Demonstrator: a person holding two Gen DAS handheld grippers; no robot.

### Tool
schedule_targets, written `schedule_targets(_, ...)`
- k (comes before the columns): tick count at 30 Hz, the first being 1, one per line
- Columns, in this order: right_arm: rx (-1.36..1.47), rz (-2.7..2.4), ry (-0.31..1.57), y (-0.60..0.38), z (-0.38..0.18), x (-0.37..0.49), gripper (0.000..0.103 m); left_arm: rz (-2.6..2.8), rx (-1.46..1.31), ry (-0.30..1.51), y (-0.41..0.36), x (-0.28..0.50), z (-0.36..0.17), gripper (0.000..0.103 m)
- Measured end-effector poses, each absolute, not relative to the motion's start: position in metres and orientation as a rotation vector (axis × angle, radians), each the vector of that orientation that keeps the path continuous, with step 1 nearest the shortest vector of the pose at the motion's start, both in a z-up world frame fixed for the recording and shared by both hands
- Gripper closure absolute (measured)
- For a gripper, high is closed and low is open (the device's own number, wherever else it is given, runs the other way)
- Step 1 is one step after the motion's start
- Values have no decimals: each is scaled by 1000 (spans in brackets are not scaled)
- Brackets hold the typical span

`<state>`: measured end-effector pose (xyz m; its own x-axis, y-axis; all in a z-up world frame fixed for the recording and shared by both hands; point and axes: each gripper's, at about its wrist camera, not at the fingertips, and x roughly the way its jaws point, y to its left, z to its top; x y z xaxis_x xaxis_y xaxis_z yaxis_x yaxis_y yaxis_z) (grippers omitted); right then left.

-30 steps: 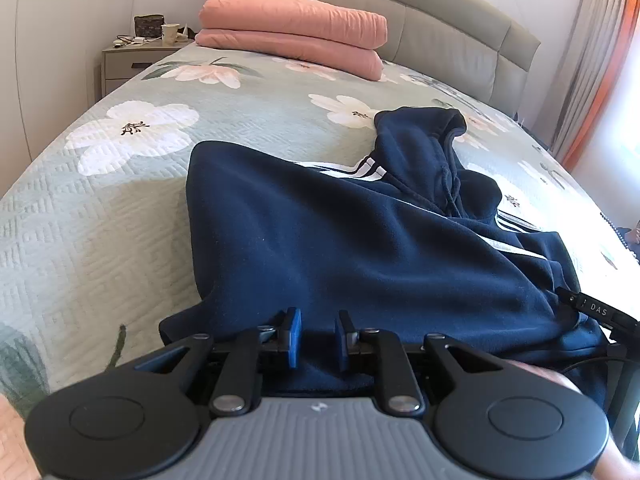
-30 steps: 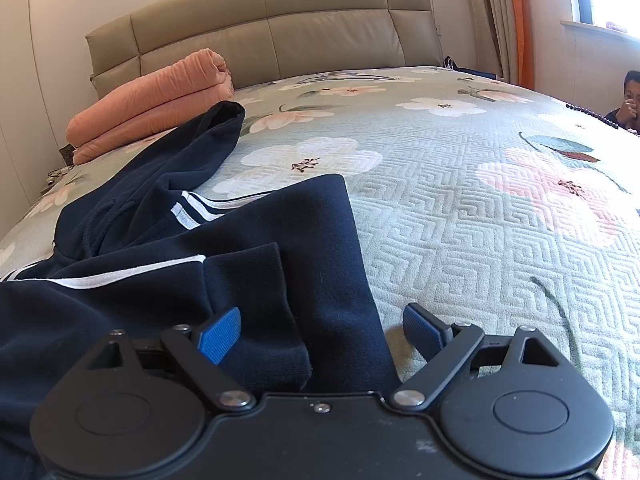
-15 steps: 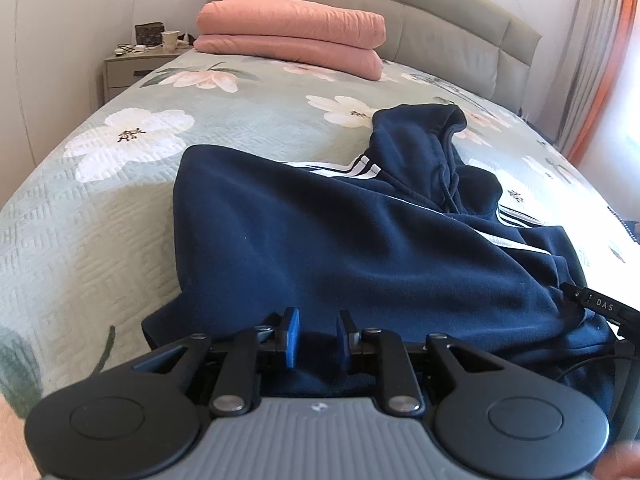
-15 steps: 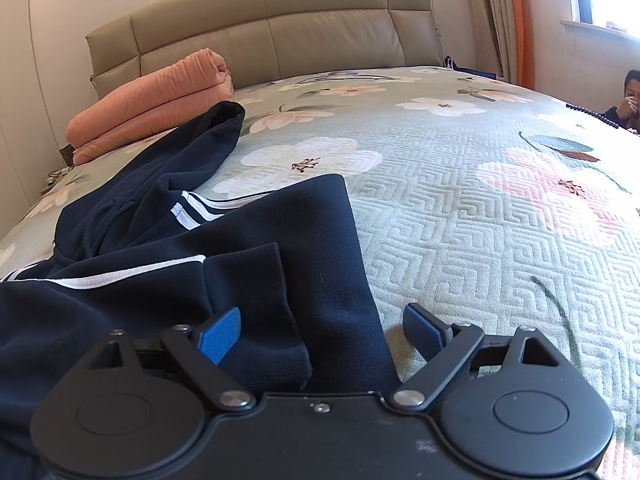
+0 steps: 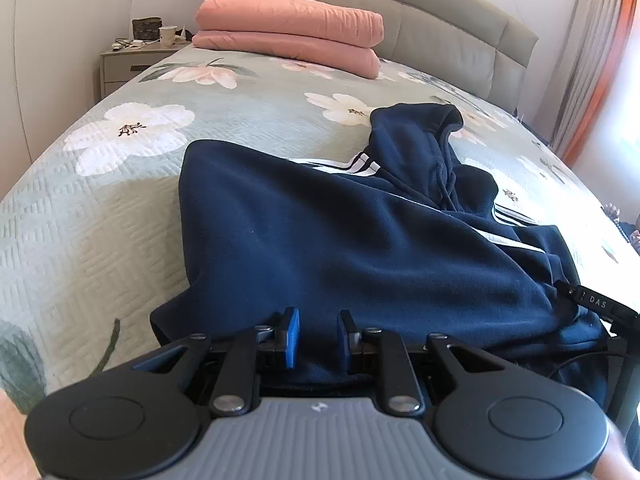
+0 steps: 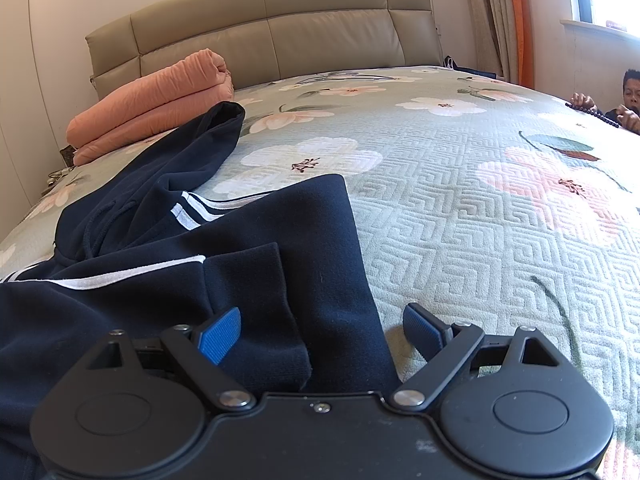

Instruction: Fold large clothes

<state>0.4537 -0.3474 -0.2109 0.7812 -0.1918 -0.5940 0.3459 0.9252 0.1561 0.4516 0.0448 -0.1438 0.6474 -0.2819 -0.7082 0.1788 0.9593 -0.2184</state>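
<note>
A navy hoodie (image 5: 340, 240) with white stripes lies partly folded on the green floral bedspread (image 5: 100, 220), hood toward the headboard. My left gripper (image 5: 318, 338) is shut on the hoodie's near hem at its left side. In the right wrist view the same hoodie (image 6: 168, 280) fills the left half, with a sleeve cuff lying between the fingers. My right gripper (image 6: 322, 330) is open, its blue pads wide apart around the cuff and the hoodie's right edge, resting low over the bedspread (image 6: 480, 240).
A folded pink quilt (image 5: 288, 36) lies by the grey headboard (image 6: 260, 36). A nightstand (image 5: 128, 64) with small items stands left of the bed. A person (image 6: 628, 100) sits at the bed's far right edge. Curtains (image 6: 504, 12) hang at the right.
The left gripper has pulled the hem slightly toward me and lowered, so the hoodie looks flatter and its left edge straighter. The right gripper has not moved and stays open.
</note>
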Motion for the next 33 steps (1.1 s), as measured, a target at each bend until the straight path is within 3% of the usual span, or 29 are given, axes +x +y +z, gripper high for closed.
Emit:
schedule_targets(16, 265, -294, 609, -347, -211, 454, 0, -230, -122, 836, 34, 456, -141, 78)
schedule_targets(23, 294, -298, 629, -348, -206, 455, 0, -294, -112, 834, 18, 459, -143, 71)
schedule_targets(27, 341, -247, 819, -358, -183, 460, 1, -320, -96, 810, 6, 462, -144, 71)
schedule_targets(30, 411, -334, 739, -372, -153, 448, 0, -331, -77, 806, 1, 467, -147, 71)
schedule_targets(33, 207, -267, 691, -367, -111, 485, 0, -342, -70, 814, 0, 475, -155, 71)
